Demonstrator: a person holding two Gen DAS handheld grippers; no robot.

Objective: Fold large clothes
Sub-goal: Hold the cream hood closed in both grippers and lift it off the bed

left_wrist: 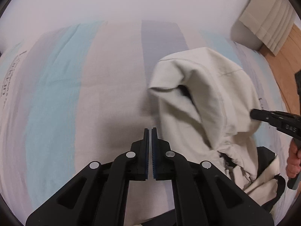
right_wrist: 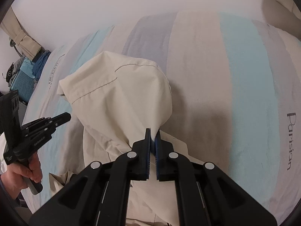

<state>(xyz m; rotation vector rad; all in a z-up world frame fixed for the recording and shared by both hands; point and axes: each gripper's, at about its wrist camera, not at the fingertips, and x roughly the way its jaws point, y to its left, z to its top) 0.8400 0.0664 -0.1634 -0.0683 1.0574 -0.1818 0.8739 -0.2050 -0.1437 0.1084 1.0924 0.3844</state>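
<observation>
Both hand-held grippers, left (left_wrist: 150, 130) clenched apparently empty, right (right_wrist: 152, 131) pinching the cream cotton garment (right_wrist: 120, 86), risk it slipping onto the striped bed (right_wrist: 235, 75).

I count two grippers, one in each of my hands: my left gripper (left_wrist: 150, 130) and my right gripper (right_wrist: 152, 131). Each has two fingers, so four fingers in all, and each carries four round silver pins across its linkage. Two hands show, the right hand (left_wrist: 294, 160) at the edge of the left view and the left hand (right_wrist: 24, 171) at the edge of the right view. There is one cream garment (right_wrist: 120, 94). It lies on one striped bedspread (right_wrist: 244, 75), which carries one readable printed word (right_wrist: 291, 141). Two curtains hang at the sides: one curtain (left_wrist: 270, 22) and another curtain (right_wrist: 20, 35). One blue suitcase (right_wrist: 23, 81) stands by the bed.
</observation>
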